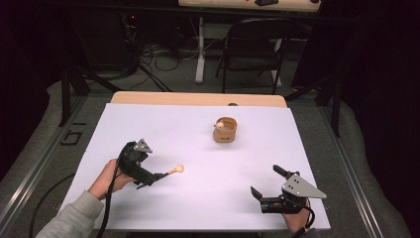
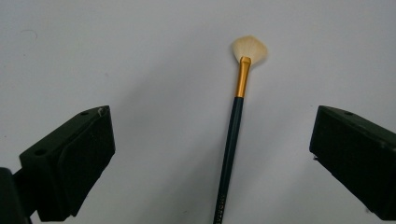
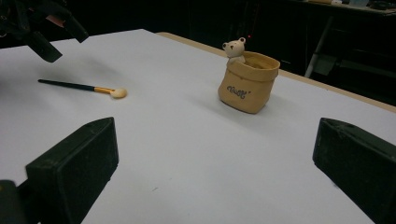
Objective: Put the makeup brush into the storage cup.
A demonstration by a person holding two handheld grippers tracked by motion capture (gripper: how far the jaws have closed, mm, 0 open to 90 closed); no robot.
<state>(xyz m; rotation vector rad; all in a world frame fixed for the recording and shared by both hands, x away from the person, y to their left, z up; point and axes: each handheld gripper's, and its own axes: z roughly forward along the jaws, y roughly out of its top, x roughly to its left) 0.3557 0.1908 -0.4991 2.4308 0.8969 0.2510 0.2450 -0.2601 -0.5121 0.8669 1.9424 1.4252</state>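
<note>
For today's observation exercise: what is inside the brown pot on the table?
A small bear figure peeks over the rim of the pot. The pot's wall hides the inside below the rim, so anything else there cannot be seen.

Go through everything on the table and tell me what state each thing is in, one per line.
Brush: lying flat on the table, between the left gripper's jaws, not gripped.
Pot: upright, open at the top, bear figure at its rim.
Left gripper: open, over the brush handle.
Right gripper: open, holding nothing.
</note>
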